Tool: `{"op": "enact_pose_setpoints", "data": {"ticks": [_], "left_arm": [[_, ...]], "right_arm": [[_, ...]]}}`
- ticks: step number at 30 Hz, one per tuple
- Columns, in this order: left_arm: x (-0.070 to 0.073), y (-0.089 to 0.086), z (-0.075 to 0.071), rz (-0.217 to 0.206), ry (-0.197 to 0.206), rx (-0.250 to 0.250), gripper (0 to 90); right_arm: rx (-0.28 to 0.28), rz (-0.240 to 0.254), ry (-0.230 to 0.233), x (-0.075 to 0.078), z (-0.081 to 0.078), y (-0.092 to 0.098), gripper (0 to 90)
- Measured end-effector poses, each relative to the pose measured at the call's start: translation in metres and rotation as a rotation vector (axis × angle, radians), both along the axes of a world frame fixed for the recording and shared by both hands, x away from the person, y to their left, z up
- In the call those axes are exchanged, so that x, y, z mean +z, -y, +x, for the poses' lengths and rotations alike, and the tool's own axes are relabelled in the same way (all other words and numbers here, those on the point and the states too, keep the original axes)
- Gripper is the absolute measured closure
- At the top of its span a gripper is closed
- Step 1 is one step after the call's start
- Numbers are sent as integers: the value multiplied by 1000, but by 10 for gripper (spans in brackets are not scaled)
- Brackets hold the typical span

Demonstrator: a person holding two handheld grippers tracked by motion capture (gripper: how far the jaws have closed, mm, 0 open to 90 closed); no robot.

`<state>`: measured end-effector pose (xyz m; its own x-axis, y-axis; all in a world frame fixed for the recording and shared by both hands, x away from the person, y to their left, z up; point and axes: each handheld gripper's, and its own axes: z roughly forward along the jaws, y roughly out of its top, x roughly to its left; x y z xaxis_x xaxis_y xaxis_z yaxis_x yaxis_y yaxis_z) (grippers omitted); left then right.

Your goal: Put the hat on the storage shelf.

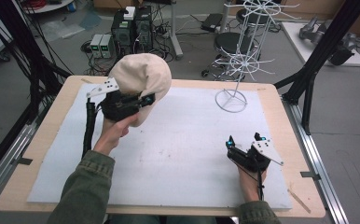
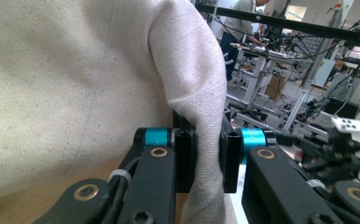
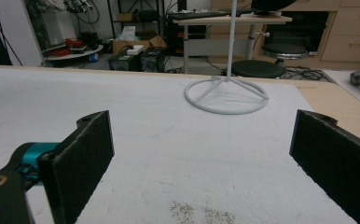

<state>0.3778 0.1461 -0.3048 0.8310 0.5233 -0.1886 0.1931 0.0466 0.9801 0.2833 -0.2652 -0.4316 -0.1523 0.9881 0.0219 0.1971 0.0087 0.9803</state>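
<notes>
High view: left claw (image 1: 146,99) clamped on one cream hat (image 1: 141,74), held up over far-left worktop (image 1: 178,140); one white rack (image 1: 236,56) far right, nearer the right claw (image 1: 244,139).

Left gripper view: hat's fabric fold (image 2: 201,140) pinched between jaws.

Right gripper view: jaws spread, empty; rack base (image 3: 226,95) straight ahead.

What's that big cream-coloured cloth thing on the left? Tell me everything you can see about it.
The cream cloth thing looks like a soft hat or cap of plain woven fabric, rounded and domed, with faint seams. It is at the far left part of the white mat, apparently lifted rather than lying flat. The left gripper pinches a folded edge of it between its two black jaws, and the fabric drapes down past them. Whether it also touches the mat cannot be told. The right gripper is well apart from it.
</notes>
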Motion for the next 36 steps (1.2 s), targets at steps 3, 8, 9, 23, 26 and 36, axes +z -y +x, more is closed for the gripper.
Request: {"op": "enact_pose_setpoints", "data": {"ticks": [3,8,9,23,26,36], "left_arm": [[6,10,7,-2,8,-16,808],[18,26,18,-34,23,-36,808],[20,29,21,-37,29,-38,808],[65,83,56,-104,65,-122,807],[75,92,62,-120,79,-132,807],[126,122,74,-183,106,-166,807]], "right_arm": [[6,9,1,0,-1,0,51],[10,3,3,0,-1,-1,51],[11,4,0,0,-1,-1,51],[13,3,-8,0,-2,0,50],[20,-2,-9,0,-2,-1,50],[20,-6,-13,0,-2,2,50]]}}
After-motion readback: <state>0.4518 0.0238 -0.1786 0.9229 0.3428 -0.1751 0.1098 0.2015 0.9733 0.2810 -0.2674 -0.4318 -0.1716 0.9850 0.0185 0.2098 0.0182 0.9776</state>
